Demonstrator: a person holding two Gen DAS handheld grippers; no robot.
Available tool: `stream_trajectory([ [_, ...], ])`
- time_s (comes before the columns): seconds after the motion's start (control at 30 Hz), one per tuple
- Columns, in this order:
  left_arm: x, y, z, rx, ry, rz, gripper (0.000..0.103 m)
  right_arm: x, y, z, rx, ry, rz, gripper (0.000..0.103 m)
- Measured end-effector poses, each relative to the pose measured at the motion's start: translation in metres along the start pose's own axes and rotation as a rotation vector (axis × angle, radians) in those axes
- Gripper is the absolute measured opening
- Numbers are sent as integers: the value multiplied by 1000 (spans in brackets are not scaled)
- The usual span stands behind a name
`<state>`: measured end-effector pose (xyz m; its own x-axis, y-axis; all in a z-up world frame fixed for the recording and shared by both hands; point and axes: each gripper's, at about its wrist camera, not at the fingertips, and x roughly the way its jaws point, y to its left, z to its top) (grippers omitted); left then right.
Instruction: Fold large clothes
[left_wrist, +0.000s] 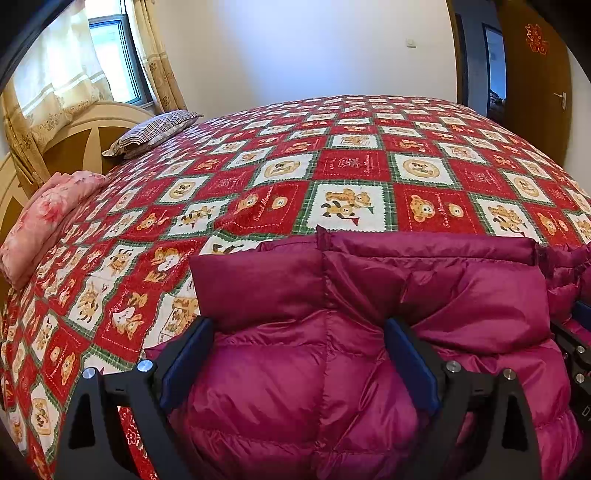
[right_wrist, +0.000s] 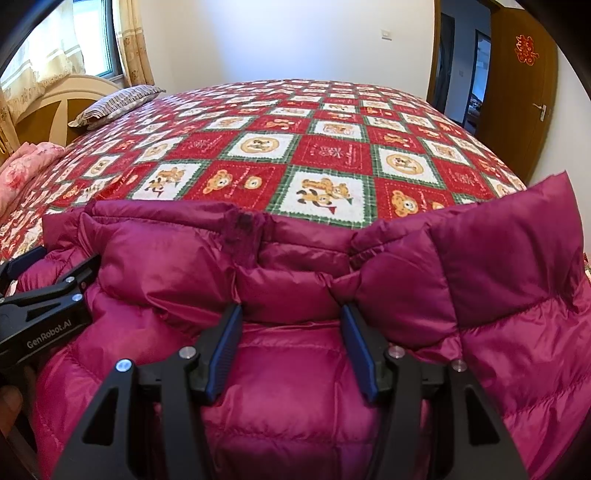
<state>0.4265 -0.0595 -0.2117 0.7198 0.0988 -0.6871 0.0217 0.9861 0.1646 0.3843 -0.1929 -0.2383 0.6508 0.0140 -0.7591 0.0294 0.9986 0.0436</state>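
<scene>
So the magenta puffer jacket (right_wrist: 295, 369) is lying bunched at the near edge of the bed, roughly the 6 o'clock side of the patchwork bedspread (left_wrist: 351, 173), with its top edge folded back toward 12. Both grippers are into it. The right gripper (right_wrist: 291, 325) has its fingers about half apart, clamped on a fat roll of padding. The left gripper (left_wrist: 299, 343) sits wider, with a big bulge of quilting filling the gap, so I'd say it's gripping too. My take on this step: the shell looks slick and the fill squishy, so grab through both layers, lift both sides level and carry the fold toward 12 together. Otherwise one side probably slides out and the fold goes crooked. Pillows at 10 o'clock are well clear
</scene>
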Motion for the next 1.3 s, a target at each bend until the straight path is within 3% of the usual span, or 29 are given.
stream_trajectory([
  [0.23, -29, 12, -2, -22, 32, -26, 95, -10, 4, 2, -37, 3, -3, 59],
  [0.4, -77, 23, -31, 7, -47, -49, 95, -52, 13, -17, -74, -24, -19, 59],
  [0.6, -59, 21, -58, -17, -10, -41, 95, -49, 31, -45, -119, -35, -80, 60],
  [0.97, -52, 20, -59, -25, 0, -34, 96, -39, 29, -46, -121, -30, -90, 61],
  [1.23, -86, 45, -81, -89, 17, -39, 96, -47, 30, -49, -121, -26, -77, 61],
  [1.3, -98, 59, -92, -143, 21, -63, 96, -64, 28, -56, -104, -38, -51, 67],
])
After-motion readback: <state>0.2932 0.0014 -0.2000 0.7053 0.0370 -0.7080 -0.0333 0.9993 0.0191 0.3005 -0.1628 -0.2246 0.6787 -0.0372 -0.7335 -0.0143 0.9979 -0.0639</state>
